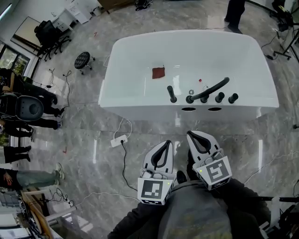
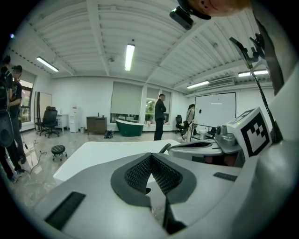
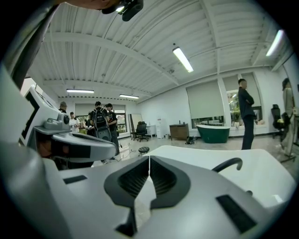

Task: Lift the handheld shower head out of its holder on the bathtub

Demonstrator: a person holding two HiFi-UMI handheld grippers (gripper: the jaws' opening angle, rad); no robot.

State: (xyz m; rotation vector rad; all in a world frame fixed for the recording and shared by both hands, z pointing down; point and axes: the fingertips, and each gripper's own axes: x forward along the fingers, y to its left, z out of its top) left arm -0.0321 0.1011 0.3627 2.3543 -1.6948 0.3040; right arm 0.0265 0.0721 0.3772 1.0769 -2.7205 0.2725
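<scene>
A white bathtub (image 1: 140,88) stands ahead of me in the head view. On its near rim the long black handheld shower head (image 1: 212,87) lies slanted in its holder, between a black spout (image 1: 172,94) and several black knobs (image 1: 219,97). A red cloth (image 1: 158,73) lies inside the tub. My left gripper (image 1: 167,143) and right gripper (image 1: 192,135) hang side by side over the floor, short of the tub and pointing at it. Both are shut with nothing between the pads. The left gripper view has the tub (image 2: 93,156) beyond the closed left gripper (image 2: 151,155). The right gripper view shows the curved spout (image 3: 229,163) past the closed right gripper (image 3: 149,158).
A white power strip (image 1: 120,140) with its cable lies on the marble floor, left of my grippers. A black stool (image 1: 82,59) stands left of the tub. Several people (image 1: 23,116) and gear crowd the far left. Another person (image 1: 233,14) stands behind the tub. A green tub (image 3: 212,132) sits far back.
</scene>
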